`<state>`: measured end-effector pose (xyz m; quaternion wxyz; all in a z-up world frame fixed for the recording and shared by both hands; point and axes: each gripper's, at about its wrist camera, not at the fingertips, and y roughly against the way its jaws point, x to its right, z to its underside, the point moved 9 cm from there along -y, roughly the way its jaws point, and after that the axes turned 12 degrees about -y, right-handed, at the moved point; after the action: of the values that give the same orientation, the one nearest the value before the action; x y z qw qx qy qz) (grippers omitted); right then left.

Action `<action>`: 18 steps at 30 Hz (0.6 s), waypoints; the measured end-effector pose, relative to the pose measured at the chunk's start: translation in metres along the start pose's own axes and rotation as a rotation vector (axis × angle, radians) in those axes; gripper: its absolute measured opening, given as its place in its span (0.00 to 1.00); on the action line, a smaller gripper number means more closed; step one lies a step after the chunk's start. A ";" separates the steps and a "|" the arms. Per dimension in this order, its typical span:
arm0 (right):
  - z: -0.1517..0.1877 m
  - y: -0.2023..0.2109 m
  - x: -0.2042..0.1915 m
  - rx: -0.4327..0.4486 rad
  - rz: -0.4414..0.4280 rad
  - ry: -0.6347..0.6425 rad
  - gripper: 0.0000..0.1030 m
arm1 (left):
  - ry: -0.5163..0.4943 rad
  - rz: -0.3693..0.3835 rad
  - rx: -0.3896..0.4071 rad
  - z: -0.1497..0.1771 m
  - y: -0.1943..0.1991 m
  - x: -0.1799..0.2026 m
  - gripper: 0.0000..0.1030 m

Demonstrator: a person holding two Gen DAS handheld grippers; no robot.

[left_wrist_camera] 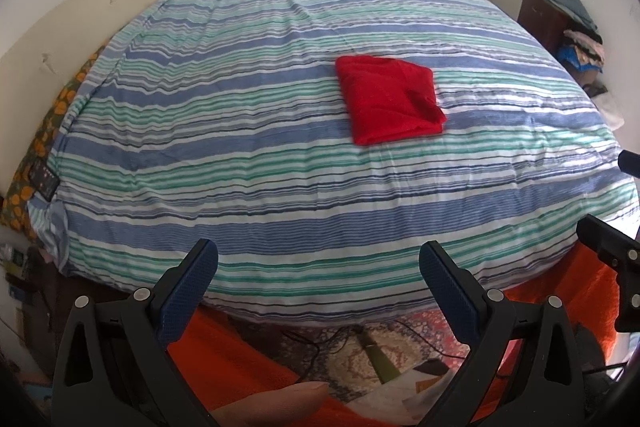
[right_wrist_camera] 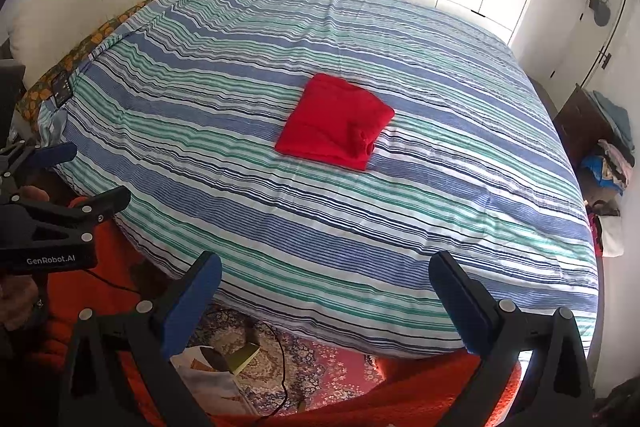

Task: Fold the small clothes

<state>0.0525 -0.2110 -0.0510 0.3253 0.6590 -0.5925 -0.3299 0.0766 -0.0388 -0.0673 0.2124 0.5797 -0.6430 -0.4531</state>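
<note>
Left wrist view shows the left tongs (left_wrist_camera: pixel 318 267) spread wide and holding nothing. The right tongs (right_wrist_camera: pixel 325 279) are wide and hold nothing too. A folded red cloth (right_wrist_camera: pixel 336 123) lies flat on the striped bed (right_wrist_camera: pixel 440 227), far ahead of both tongs.

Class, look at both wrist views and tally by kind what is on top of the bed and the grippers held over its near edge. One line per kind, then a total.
Folded red cloth garment on the cover: 1
Blue, green and white striped bed cover: 1
Black two-finger grippers with blue pads, both open: 2 (left gripper, right gripper)
Total: 4
</note>
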 end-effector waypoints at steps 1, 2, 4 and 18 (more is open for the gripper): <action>0.000 0.000 0.000 0.000 -0.001 -0.001 0.99 | 0.001 0.000 0.000 0.000 0.000 0.000 0.98; -0.001 0.000 0.000 0.001 -0.002 -0.002 0.99 | 0.001 0.002 0.000 0.000 0.000 0.000 0.98; -0.001 0.000 0.001 0.004 -0.004 -0.004 0.99 | 0.001 0.003 0.000 -0.001 0.000 0.001 0.98; -0.002 0.001 0.002 0.011 -0.009 -0.013 0.99 | -0.011 -0.004 0.005 -0.003 0.001 0.003 0.98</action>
<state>0.0538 -0.2132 -0.0486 0.3162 0.6615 -0.5933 -0.3322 0.0778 -0.0422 -0.0660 0.2066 0.5789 -0.6442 -0.4551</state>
